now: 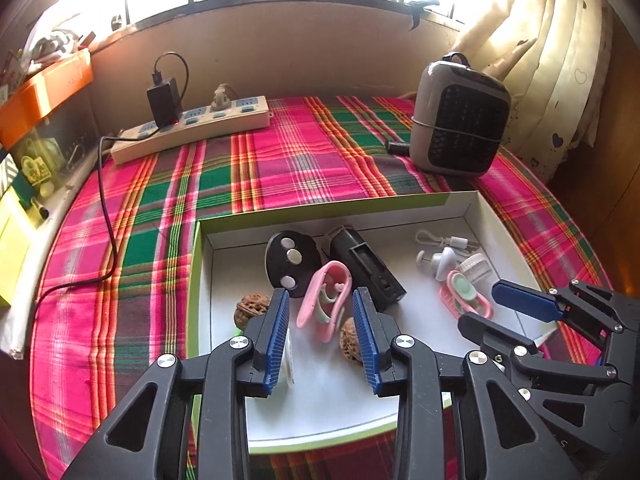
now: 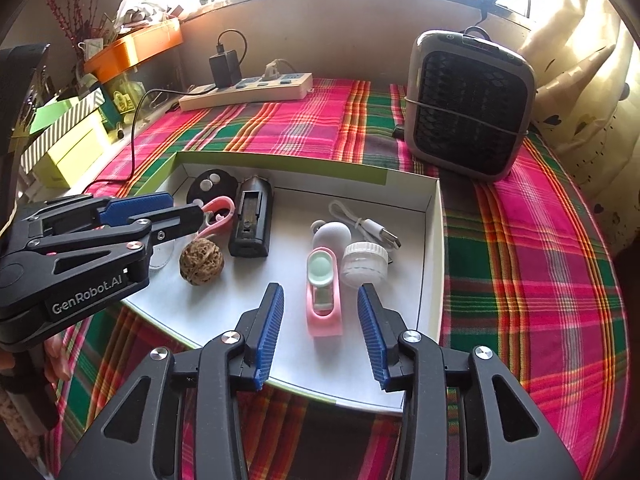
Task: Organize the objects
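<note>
two pink clips (image 1: 323,300) (image 2: 323,300) lie loose between each gripper's parted fingers.

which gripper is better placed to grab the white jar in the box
Right. The right gripper hangs open just in front of the jar. The left gripper is over the walnuts, across the box.

A tray (image 2: 434,240) sits on the desk (image 2: 540,280) holding a walnut (image 2: 201,261), a clip (image 2: 323,292) and a jar (image 2: 366,266); behind it stand a heater (image 2: 472,108) and a power strip (image 2: 246,92).
</note>
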Motion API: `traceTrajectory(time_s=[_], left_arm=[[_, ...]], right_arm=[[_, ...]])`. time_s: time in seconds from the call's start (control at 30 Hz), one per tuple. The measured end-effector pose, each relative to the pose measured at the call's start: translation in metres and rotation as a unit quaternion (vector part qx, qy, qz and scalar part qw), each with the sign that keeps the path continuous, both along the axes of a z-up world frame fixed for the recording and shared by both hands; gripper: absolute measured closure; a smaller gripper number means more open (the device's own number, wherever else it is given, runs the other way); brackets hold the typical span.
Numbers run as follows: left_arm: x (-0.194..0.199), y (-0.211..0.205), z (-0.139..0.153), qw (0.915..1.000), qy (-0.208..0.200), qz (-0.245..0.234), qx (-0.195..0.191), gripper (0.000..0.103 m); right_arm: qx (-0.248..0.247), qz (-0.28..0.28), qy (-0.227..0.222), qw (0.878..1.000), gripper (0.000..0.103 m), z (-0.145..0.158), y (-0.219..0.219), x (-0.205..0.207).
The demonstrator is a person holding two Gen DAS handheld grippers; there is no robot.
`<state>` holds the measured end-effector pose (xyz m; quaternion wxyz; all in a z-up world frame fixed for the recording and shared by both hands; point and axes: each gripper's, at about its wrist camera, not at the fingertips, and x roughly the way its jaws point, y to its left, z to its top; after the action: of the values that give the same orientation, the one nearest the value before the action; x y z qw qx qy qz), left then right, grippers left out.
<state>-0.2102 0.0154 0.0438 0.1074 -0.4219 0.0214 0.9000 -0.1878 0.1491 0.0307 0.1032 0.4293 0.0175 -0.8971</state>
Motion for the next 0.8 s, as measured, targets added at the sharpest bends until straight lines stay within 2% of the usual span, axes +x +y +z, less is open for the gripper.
traceTrajectory(time_s=[0.33,0.5,0.63,0.8], left_arm=[[0.027,-0.001,0.011,0.9997,0.022,0.009,0.000,0.072],[0.043,-0.001,0.015,0.9991,0.035,0.020,-0.013,0.072],[0.058,-0.003,0.017,0.9988,0.040,0.026,-0.003,0.071],[0.078,-0.003,0.019,0.9978,0.054,0.035,-0.015,0.071]], right_arm=[[-0.005,-0.005,0.013,1.000,0.062,0.007,-0.002,0.012],[-0.010,-0.009,0.022,1.000,0.058,0.012,-0.001,0.022],[-0.007,-0.011,0.034,0.999,0.058,0.017,-0.003,0.034],[-0.009,-0.014,0.042,0.999,0.057,0.021,-0.003,0.046]])
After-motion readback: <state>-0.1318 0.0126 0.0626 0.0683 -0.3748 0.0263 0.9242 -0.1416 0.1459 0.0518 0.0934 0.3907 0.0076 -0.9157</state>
